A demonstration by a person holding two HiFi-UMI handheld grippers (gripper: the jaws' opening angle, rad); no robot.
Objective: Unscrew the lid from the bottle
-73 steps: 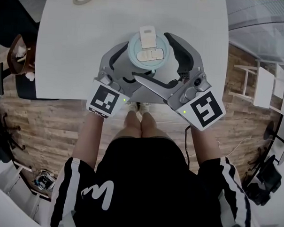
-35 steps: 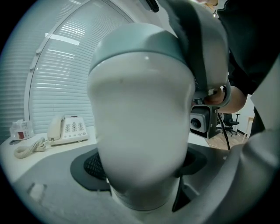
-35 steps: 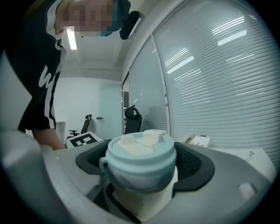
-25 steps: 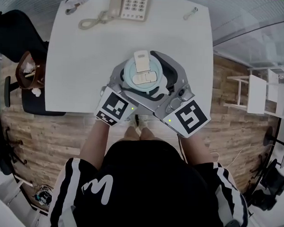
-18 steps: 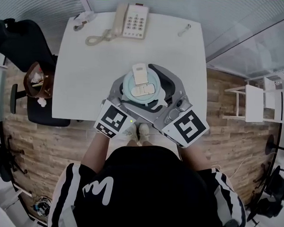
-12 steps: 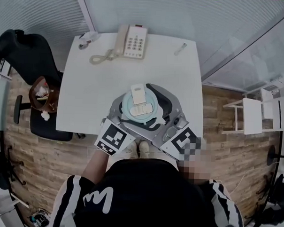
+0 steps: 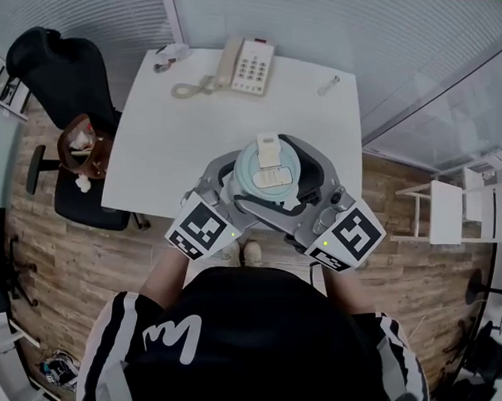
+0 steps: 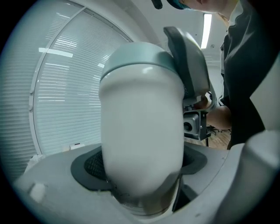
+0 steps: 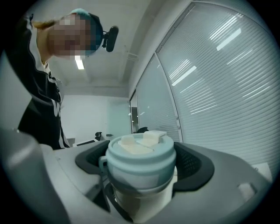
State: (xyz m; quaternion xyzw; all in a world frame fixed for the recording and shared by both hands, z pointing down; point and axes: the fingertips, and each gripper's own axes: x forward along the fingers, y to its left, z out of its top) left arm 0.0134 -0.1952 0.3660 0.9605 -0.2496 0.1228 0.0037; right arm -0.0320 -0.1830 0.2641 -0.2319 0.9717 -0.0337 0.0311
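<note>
A white bottle [image 8: 142, 131] with a pale blue lid [image 7: 270, 171] and a white flip cap is held in the air over the near edge of the table. My left gripper [image 7: 237, 192] is shut on the bottle's body, seen low in the left gripper view [image 8: 142, 177]. My right gripper [image 7: 300, 188] is shut on the lid [image 9: 141, 162], its dark pads [image 9: 192, 168] on either side. The lid sits on the bottle. One right finger [image 8: 189, 65] shows beside the lid in the left gripper view.
On the white table [image 7: 179, 142] stand a telephone [image 7: 250, 67] with its cord at the back, a small object [image 7: 328, 85] at the back right and another [image 7: 169, 56] at the back left. A black chair [image 7: 62, 67] and a brown bag [image 7: 83, 144] are left; a white stand [image 7: 446, 212] is right.
Both grippers have kept their hold. The bottle has come up and back toward the person, from over the table to its near edge, and the table now looks smaller and farther away.
</note>
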